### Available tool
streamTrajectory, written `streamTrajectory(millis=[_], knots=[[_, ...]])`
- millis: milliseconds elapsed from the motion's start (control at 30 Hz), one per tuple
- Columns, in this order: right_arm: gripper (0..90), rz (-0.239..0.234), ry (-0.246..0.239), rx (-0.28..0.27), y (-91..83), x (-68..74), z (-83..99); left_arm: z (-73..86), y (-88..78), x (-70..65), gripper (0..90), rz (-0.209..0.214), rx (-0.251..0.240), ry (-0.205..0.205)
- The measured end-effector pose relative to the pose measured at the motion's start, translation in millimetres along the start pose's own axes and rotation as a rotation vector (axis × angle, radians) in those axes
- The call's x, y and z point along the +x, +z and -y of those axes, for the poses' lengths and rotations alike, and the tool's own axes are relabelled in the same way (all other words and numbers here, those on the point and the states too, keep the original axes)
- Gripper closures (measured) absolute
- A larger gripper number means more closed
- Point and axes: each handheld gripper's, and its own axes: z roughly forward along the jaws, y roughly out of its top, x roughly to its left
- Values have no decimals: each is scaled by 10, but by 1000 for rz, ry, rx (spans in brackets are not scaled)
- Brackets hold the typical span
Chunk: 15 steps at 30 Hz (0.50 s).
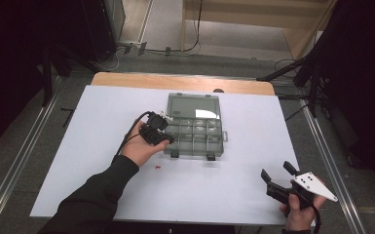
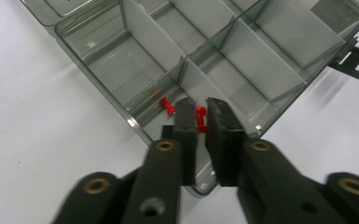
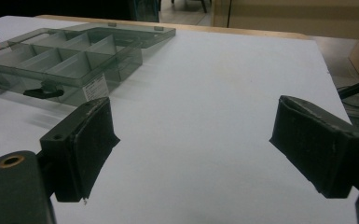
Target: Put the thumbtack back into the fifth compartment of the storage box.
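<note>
**Left jaws parted over corner compartment, red pin between them**

Black jaws of the left gripper (image 2: 201, 116) stand close to the lens in the left gripper view, a narrow gap between them. One red pushpin (image 2: 200, 119) sits in that gap, over the near corner compartment of the clear plastic organizer box (image 2: 135, 70); whether the pads press on it cannot be told. A second red pushpin (image 2: 168, 106) lies just left of the jaws, at the compartment's wall. No earlier frame to compare.

High view: left gripper (image 1: 161, 132) is at the box's (image 1: 195, 146) front-left corner, box lid open and lying flat toward the far side. A third red pushpin (image 1: 158, 167) lies on the white table sheet (image 1: 214, 190), near the left hand and just in front of the box.

Right gripper (image 1: 275, 170) rests near the table's front-right edge, well apart from the box. Right gripper view: its jaws (image 3: 191, 149) stand wide apart with nothing between them, bare sheet under them.
</note>
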Motion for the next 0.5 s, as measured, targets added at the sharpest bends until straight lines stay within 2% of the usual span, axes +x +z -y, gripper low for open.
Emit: streamTrajectory(millis=[67, 133, 300, 400, 500], knots=[[134, -2, 9, -1, -2, 2, 0, 2, -9, 3, 720, 7, -5, -3], [134, -1, 2, -3, -2, -3, 1, 5, -20, 4, 621, 30, 1, 2], [134, -1, 3, -3, -3, -2, 0, 29, -75, -54, 368, 74, -19, 20], [134, -2, 3, -4, -5, -4, 0, 48, -94, -87, 179, 77, -11, 31], [134, -3, 2, -2, -7, -5, -1, 75, -113, -100, 57, 84, -5, 40]])
